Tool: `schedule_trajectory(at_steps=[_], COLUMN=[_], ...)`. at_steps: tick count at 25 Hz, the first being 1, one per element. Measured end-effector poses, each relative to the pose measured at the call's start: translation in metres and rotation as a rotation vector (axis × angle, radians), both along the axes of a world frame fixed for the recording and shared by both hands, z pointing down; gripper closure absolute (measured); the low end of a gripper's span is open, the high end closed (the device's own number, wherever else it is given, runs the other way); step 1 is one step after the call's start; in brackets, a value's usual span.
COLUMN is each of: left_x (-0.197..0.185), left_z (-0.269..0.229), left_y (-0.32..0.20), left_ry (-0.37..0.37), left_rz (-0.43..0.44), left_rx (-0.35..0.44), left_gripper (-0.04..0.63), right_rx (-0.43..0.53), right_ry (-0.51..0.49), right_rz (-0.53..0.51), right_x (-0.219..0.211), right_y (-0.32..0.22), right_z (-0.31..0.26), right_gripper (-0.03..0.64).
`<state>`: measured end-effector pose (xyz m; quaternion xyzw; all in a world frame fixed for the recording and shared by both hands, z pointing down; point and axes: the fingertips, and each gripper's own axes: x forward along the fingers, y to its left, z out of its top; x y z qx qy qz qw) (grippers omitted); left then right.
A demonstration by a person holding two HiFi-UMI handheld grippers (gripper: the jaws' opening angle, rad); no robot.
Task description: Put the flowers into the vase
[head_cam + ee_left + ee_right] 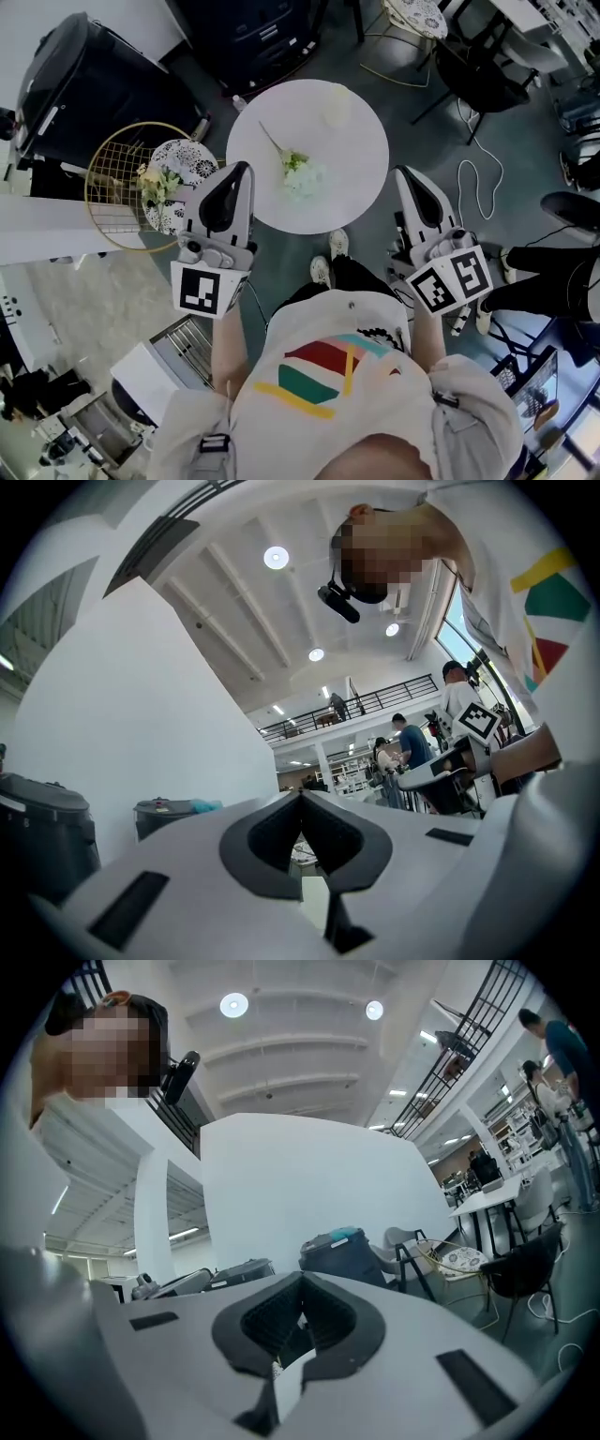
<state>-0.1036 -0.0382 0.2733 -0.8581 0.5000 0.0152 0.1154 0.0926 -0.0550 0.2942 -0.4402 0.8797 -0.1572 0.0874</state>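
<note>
The round white table [356, 178] is standing in the middle, and its top is looking smooth and flat. A flower [302, 174] with fluffy white petals and a thin green stem is lying on it, a bit left of the middle. The vase [337, 101] is sitting near the table's far edge. It is pale and hard to pick out against the white top.

The left gripper [242, 171] is hanging just left of the table's near edge. The right gripper [401, 173] is hanging just right of it. Both are made of shiny white plastic with black ribbed pads. In the left gripper view the tongs [302, 799] are pressing together with nothing between them. In the right gripper view the tongs [302, 1283] are pressing together too, and they are pinching nothing.

The left cube [202, 291] and the right cube [450, 279] are showing black and white square patterns.

On the left, a round gold wire chair [105, 178] is holding a dotted cushion [192, 159]. More flowers [157, 185] are lying on that cushion.

Dark grey floor [422, 112] is lying open all around the table. A white cable [480, 183] is curling on it to the right.
</note>
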Motion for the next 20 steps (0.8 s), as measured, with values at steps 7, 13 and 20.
schedule_trajectory(at_steps=[7, 13, 20], left_x=[0.011, 0.012, -0.009], left_z=[0.002, 0.018, 0.043], left_y=[-0.058, -0.096, -0.135], left_ry=[0.030, 0.008, -0.056], left_rz=[-0.056, -0.084, -0.020], left_rx=[-0.015, -0.061, -0.113], left_gripper=[0.589, 0.590, 0.589], right_rx=[0.066, 0.069, 0.072], right_ry=[0.008, 0.053, 0.165], right_rz=[-0.030, -0.040, -0.034], right_x=[-0.009, -0.029, -0.059], right_y=[-0.056, -0.085, -0.101], right_z=[-0.007, 0.004, 0.017], right_gripper=[0.609, 0.609, 0.609])
